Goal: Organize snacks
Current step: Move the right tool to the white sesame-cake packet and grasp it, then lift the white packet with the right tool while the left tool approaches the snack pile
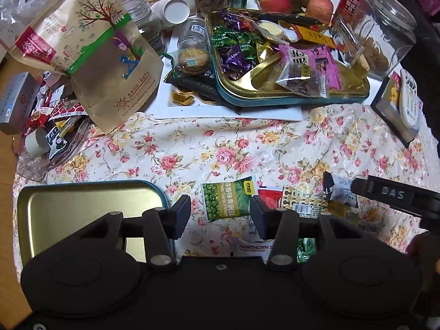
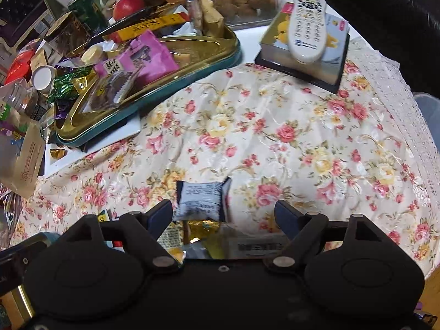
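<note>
My left tongs (image 1: pixel 220 209) and right tongs (image 2: pixel 223 213) gape empty. The green crinkly pea packet (image 1: pixel 227 202) looks light, slippery; I'd pinch its sealed edge.

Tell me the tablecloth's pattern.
Cream tablecloth with pink and yellow roses; clearest in the right wrist view.

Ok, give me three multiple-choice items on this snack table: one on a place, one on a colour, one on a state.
1. The remote control lies on:
A. a book
B. the gold tin
C. the floral cloth

2. The garlic peas packet is mostly:
A. purple
B. green
C. white

3. The left gripper is:
A. shut on the peas packet
B. shut on nothing
C. open

Key: 1 A, it rests on the book with the yellow picture. 2 B, green wrapper. 3 C, its fingers stand apart with nothing pressed between them.
</note>
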Action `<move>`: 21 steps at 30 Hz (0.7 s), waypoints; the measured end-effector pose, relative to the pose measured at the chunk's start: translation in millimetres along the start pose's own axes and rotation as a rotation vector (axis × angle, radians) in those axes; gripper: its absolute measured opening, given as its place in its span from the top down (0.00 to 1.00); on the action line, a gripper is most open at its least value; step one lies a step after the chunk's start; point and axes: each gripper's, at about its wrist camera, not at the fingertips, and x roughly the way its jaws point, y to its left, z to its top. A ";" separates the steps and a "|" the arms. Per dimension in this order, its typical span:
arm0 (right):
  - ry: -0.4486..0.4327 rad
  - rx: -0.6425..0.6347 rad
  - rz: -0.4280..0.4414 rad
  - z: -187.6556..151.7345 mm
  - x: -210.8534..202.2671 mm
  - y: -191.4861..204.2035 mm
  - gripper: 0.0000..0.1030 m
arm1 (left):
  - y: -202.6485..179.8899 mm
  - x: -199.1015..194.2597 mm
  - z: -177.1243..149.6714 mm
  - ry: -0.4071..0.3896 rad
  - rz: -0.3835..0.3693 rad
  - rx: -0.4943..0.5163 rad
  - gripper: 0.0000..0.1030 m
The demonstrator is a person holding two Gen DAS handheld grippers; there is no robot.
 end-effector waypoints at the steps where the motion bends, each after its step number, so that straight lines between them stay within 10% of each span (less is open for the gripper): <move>1: -0.006 -0.002 0.004 1.2 1.2 4.7 0.18 | 0.4 -0.8 -0.1 0.000 -0.002 -0.003 0.47; 21: 0.090 -0.002 -0.126 1.5 70.1 31.0 0.40 | 2.4 -1.3 -0.4 0.027 -0.056 -0.042 0.47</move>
